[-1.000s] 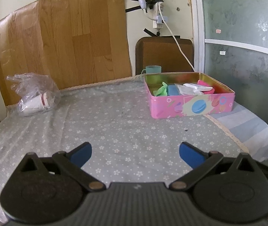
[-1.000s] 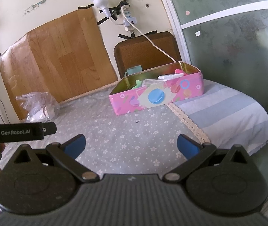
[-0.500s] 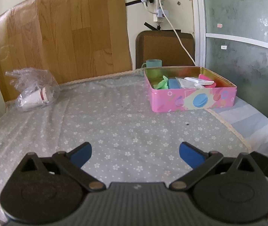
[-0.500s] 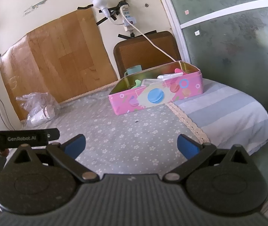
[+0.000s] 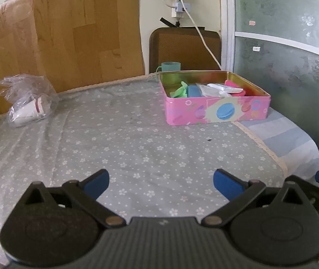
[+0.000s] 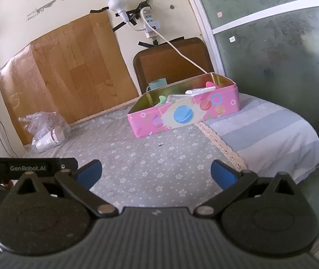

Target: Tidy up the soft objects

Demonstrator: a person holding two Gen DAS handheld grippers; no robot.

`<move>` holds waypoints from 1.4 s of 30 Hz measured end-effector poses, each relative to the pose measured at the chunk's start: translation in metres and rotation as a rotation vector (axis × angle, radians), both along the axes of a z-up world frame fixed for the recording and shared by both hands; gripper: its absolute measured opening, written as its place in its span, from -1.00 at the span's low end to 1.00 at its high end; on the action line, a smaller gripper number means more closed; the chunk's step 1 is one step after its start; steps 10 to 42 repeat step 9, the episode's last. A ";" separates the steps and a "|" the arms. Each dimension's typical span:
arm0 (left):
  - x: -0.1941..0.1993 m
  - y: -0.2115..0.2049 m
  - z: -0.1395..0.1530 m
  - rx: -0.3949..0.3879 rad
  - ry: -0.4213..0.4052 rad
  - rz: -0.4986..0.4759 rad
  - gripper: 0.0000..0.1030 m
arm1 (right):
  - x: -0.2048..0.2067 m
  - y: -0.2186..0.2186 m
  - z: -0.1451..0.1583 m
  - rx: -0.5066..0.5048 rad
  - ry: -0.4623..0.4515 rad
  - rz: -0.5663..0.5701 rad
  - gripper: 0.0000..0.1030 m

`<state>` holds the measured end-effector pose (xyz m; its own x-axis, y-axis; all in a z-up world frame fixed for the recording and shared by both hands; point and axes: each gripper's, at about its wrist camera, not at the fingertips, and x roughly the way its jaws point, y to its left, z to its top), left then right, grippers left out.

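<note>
A pink tin box [image 5: 217, 112] with a macaron print stands at the far right of the table, also in the right wrist view [image 6: 181, 115]. Inside lie soft pieces: green [image 5: 178, 92], blue [image 5: 194, 90], white [image 5: 213, 88] and pink [image 5: 234, 87]. My left gripper [image 5: 160, 182] is open and empty, low over the near part of the flowered cloth, well short of the box. My right gripper [image 6: 156, 174] is open and empty, near the table's front, to the right of the left gripper's body [image 6: 28, 168].
A clear plastic bag [image 5: 28, 103] holding a white cup lies at the far left. A teal mug [image 5: 170, 67] stands behind the box, before a brown chair back [image 5: 185, 47]. A white cord [image 5: 204, 40] hangs down to the box. The table edge drops off at the right [image 6: 294, 157].
The left wrist view has tilted and drawn back a little, so the box sits slightly lower and farther right. Both grippers stay open and empty; the right one has barely moved.
</note>
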<state>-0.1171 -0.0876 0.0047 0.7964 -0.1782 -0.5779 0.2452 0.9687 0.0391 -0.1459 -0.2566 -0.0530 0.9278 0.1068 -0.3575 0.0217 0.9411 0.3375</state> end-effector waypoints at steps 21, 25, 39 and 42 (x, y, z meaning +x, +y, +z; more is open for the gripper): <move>-0.001 -0.004 0.010 -0.037 -0.043 -0.032 0.99 | -0.001 0.001 0.000 -0.002 -0.006 -0.004 1.00; -0.001 -0.004 0.010 -0.037 -0.043 -0.032 0.99 | -0.001 0.001 0.000 -0.002 -0.006 -0.004 1.00; -0.001 -0.004 0.010 -0.037 -0.043 -0.032 0.99 | -0.001 0.001 0.000 -0.002 -0.006 -0.004 1.00; -0.001 -0.004 0.010 -0.037 -0.043 -0.032 0.99 | -0.001 0.001 0.000 -0.002 -0.006 -0.004 1.00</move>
